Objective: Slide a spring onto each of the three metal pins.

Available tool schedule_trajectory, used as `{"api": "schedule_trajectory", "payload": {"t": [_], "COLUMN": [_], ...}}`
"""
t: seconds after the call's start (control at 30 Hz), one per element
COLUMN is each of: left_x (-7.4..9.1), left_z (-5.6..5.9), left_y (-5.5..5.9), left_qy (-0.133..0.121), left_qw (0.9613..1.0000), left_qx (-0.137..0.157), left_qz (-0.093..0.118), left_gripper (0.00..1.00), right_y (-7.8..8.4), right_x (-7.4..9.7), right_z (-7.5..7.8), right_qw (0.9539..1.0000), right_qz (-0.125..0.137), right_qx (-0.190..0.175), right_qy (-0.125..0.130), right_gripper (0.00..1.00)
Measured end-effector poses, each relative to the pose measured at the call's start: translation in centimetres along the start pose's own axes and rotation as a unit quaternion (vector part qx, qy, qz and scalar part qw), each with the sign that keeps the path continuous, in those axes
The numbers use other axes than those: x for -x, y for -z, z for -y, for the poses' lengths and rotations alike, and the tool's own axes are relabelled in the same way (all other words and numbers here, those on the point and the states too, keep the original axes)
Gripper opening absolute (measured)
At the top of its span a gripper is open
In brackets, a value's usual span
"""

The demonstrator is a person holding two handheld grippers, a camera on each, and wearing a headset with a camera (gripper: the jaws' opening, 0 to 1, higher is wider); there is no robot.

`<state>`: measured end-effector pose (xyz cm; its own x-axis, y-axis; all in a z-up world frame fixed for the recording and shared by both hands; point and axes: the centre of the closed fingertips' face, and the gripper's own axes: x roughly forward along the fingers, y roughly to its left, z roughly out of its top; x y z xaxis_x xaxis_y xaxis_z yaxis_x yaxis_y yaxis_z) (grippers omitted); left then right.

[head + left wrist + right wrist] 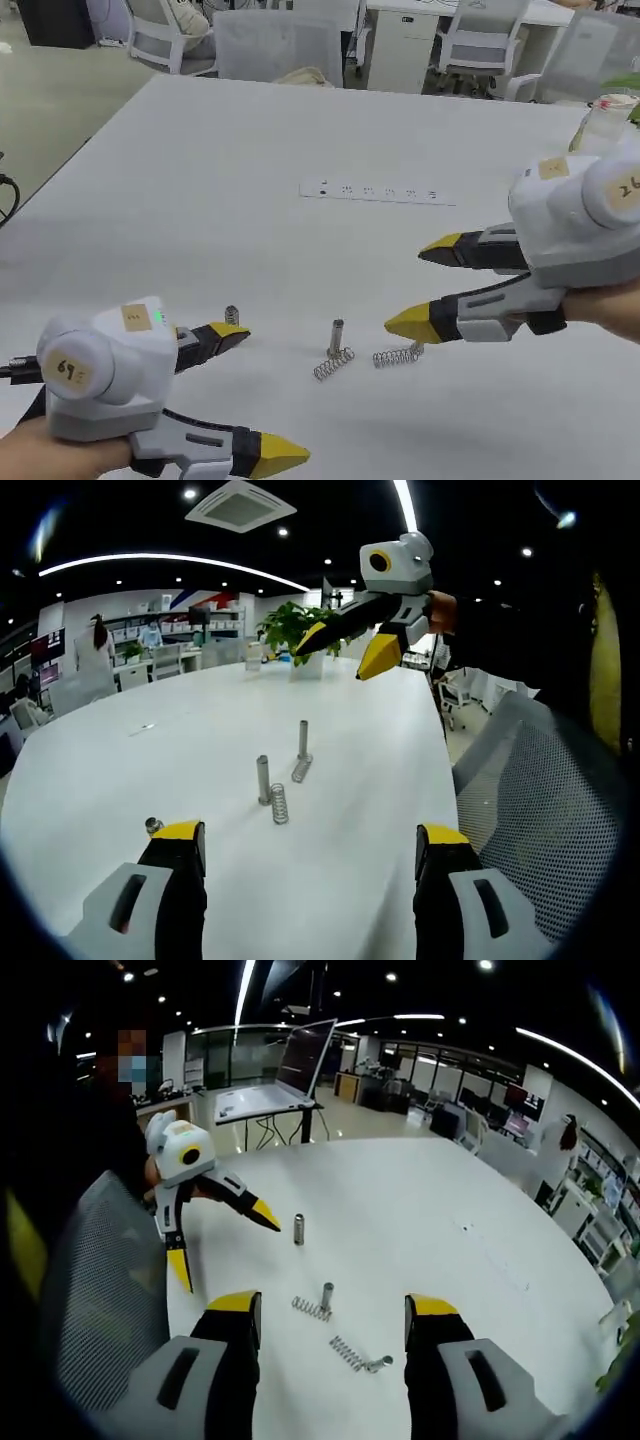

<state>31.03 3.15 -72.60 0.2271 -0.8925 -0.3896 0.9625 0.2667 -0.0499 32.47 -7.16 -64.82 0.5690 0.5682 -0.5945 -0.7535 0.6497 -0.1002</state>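
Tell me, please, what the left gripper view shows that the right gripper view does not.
Left gripper view: a potted plant at the table's far end and the open right gripper in the air. Right gripper view: an open laptop on a desk beyond and the open left gripper. Both: the white table, metal pins and two loose springs.

White table (250,180); pins (337,336), springs (334,364) seemingly silvery; left hand-held gripper (275,395), right hand-held gripper (404,289) white, yellow-tipped.
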Motion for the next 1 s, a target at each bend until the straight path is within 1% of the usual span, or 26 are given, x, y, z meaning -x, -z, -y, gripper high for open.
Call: {"api": "schedule_trajectory", "payload": {"t": [0.13,0.3,0.5,0.57,0.67,0.7,0.8,0.9,0.97,1.0], "left_x": [-0.6,-1.3,-1.9,-2.1,-2.4,-2.5,-2.8,-3.3,-3.4,-3.5], "left_z": [-0.2,-0.4,-0.4,-0.4,-0.2,-0.1,0.0,0.2,0.1,0.2], "left_y": [0.1,0.1,0.0,0.1,0.3,0.4,0.5,0.7,0.7,0.8], "left_qy": [0.000,0.002,0.004,0.005,0.008,0.010,0.012,0.014,0.014,0.015], "left_qw": [1.0000,0.9999,0.9999,0.9998,0.9998,0.9997,0.9996,0.9995,0.9995,0.9994], "left_qx": [0.003,0.012,0.015,0.017,0.017,0.017,0.017,0.016,0.016,0.019], "left_qz": [-0.002,-0.003,-0.006,-0.006,-0.011,-0.014,-0.017,-0.022,-0.024,-0.024], "left_gripper": [0.83,0.81,0.80,0.80,0.80,0.80,0.79,0.78,0.78,0.77], "right_y": [1.0,2.7,4.3,4.8,5.8,6.2,6.9,7.3,7.6,7.6], "right_x": [0.7,1.4,2.1,2.3,2.7,2.8,3.1,3.4,3.7,3.9], "right_z": [0.0,0.1,-0.2,-0.4,-0.5,-0.7,-0.9,-1.3,-1.1,-1.1], "right_qw": [0.9999,0.9994,0.9977,0.9968,0.9956,0.9954,0.9943,0.9923,0.9908,0.9891], "right_qz": [0.001,0.001,0.027,0.034,0.040,0.037,0.041,0.056,0.068,0.078], "right_qx": [-0.012,-0.030,-0.058,-0.069,-0.080,-0.084,-0.093,-0.104,-0.106,-0.112], "right_qy": [0.009,0.019,0.020,0.021,0.025,0.027,0.031,0.039,0.051,0.056], "right_gripper": [0.56,0.56,0.56,0.59,0.62,0.61,0.62,0.66,0.68,0.70]}}
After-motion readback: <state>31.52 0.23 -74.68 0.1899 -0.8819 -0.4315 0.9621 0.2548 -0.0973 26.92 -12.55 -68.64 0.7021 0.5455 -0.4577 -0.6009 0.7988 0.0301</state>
